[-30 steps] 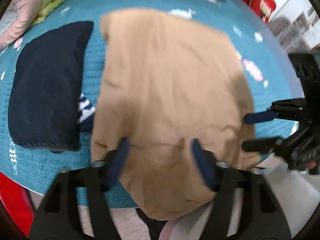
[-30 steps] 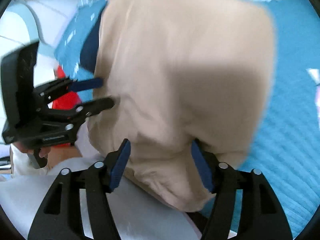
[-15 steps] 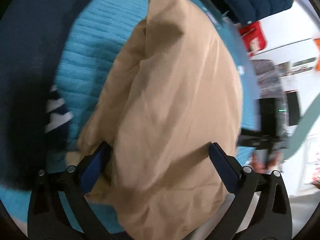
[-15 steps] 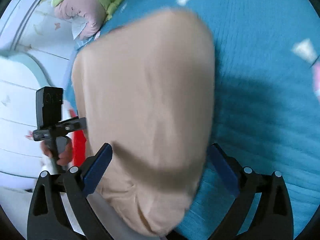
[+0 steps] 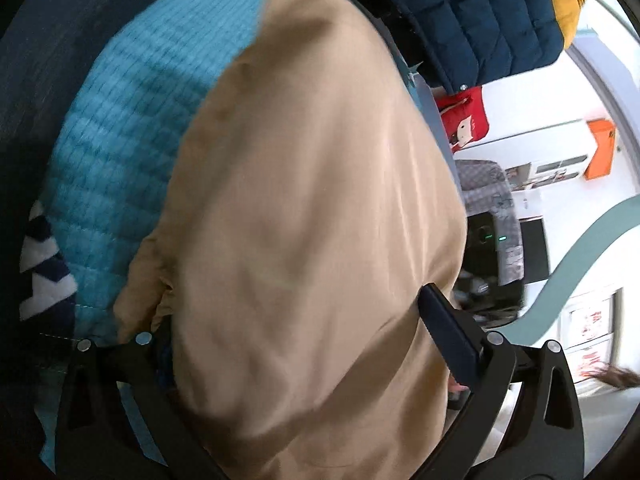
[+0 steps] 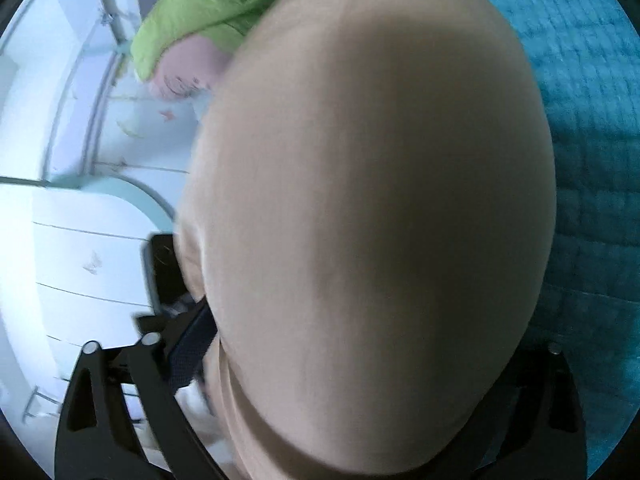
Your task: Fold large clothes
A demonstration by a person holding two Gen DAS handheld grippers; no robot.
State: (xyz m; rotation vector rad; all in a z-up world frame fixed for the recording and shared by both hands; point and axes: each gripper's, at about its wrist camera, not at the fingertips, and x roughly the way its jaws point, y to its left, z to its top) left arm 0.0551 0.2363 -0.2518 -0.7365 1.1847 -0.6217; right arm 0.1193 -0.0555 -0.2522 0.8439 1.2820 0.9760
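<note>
tan garment [image 5: 320,208]: soft, light, limp cloth, draped over both grippers above the teal quilted bedspread [image 5: 120,128]; likely to sag and slip, so best held at the near hem corners.
left gripper [image 5: 296,344]: fingers wide apart, cloth bulging between them.
right gripper [image 6: 360,360]: left finger visible, right one hidden; looks spread, not pinching.
change: half a second ago the garment lay lower; now lifted closer, filling both views.

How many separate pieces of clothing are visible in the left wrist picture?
4. The tan cloth garment fills the centre. A dark navy garment lies on the left. A navy-and-white striped piece sits at the lower left. A navy quilted jacket is at the top right. Others may be hidden.
</note>
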